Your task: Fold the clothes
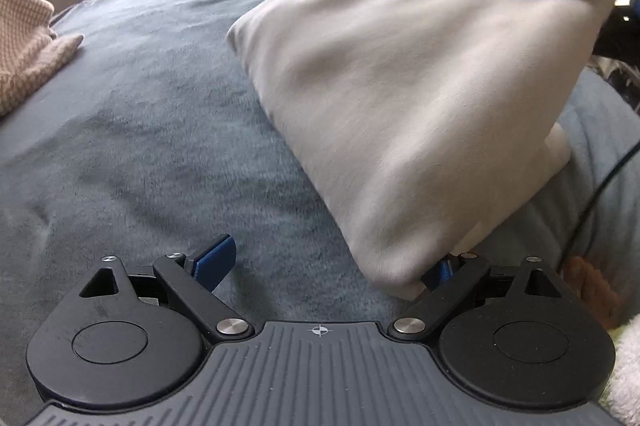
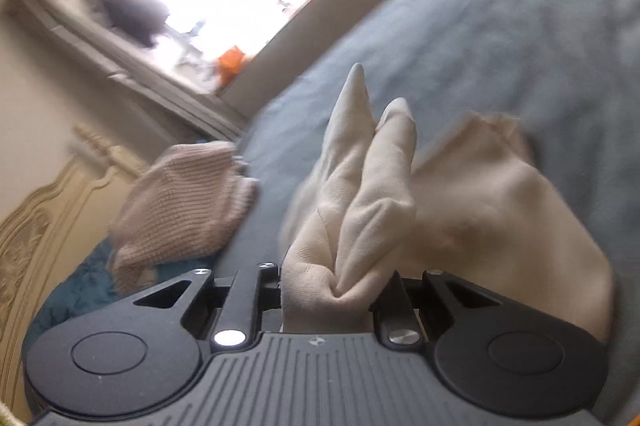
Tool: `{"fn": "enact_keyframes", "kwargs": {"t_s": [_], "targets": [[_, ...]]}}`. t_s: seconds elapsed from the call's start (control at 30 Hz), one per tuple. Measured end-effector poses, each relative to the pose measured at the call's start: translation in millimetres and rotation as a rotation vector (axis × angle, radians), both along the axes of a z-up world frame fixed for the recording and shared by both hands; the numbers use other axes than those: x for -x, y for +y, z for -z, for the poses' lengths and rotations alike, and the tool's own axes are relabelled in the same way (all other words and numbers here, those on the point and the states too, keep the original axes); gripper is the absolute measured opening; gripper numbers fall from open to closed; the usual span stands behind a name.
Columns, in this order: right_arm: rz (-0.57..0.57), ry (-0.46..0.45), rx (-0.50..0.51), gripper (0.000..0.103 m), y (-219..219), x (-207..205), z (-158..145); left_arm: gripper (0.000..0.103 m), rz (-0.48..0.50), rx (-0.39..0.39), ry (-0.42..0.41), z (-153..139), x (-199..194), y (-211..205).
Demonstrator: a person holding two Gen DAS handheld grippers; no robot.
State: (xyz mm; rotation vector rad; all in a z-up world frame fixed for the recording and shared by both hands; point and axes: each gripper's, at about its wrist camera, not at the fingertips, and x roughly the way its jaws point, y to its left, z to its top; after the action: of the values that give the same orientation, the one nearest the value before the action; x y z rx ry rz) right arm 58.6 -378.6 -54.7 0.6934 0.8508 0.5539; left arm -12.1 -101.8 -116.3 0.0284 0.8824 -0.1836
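Two claws are at work on one cream garment (image 1: 400, 98) over a bed (image 1: 140, 130) with a grey-blue cover. The right claw (image 2: 328, 290) has pinched a bunched corner of this garment between its fingers, and the cloth stands up in two peaks just ahead of it; seen from the left side, that corner hangs raised with the rest sloping down to the bed. The left claw (image 1: 324, 266) is spread wide, low over the cover, with the garment's lower edge draped over its right finger and nothing between the pads.

By my reading the folding has barely begun: one corner is taken, the cloth is lifted rather than laid flat, and no neat crease shows. A second hold, spreading out, and the folds themselves appear to be left. A pink knitted garment (image 2: 180, 202) lies crumpled well off to the left of both claws, apparently unfolded too.

Motion blur softens both views. What kind of garment the cream one is cannot be told, since its far side is hidden and its near edge covers the left claw's right fingertip.
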Motion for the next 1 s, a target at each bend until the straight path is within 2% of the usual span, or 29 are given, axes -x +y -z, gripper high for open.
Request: {"fn": "enact_keyframes", "kwargs": {"t_s": [0.17,0.23,0.27,0.3,0.37,0.53,0.6,0.7,0.77,1.0], "targets": [[-0.004,-0.072,0.058,0.019,-6.1,8.9,-3.3,0.093,-0.002,0.008,0.023,-0.1,-3.2,-1.5],[0.024,-0.017,0.090,0.018,-12.9,4.6,20.4,0.093,-0.004,0.008,0.039,1.5,-1.7,0.1],[0.044,0.045,0.094,0.018,-20.0,0.4,38.7,0.093,-0.003,0.007,0.042,1.8,-1.6,-0.3],[0.062,0.113,0.086,0.019,-26.6,-3.0,57.8,0.093,0.002,0.001,0.044,2.6,-1.6,-1.3],[0.096,0.173,0.041,0.019,-32.2,-4.1,77.0,0.092,0.001,-0.003,0.042,2.9,0.1,-2.0],[0.045,0.010,-0.027,0.018,-17.2,-9.8,42.7,0.091,-0.040,0.049,0.057,-1.1,2.8,5.6],[0.025,-0.026,-0.008,0.018,-11.6,-12.1,38.9,0.091,-0.056,0.074,0.068,-1.3,2.4,8.9],[0.069,0.059,0.009,0.018,-21.8,-9.1,68.7,0.091,-0.062,0.086,0.074,0.3,0.5,11.9],[0.122,0.140,-0.056,0.018,-34.5,-2.7,93.5,0.091,-0.061,0.084,0.076,1.1,0.0,12.0],[0.146,0.107,-0.092,0.018,-37.1,6.0,101.4,0.091,-0.049,0.095,0.100,0.8,-4.4,15.3]]}}
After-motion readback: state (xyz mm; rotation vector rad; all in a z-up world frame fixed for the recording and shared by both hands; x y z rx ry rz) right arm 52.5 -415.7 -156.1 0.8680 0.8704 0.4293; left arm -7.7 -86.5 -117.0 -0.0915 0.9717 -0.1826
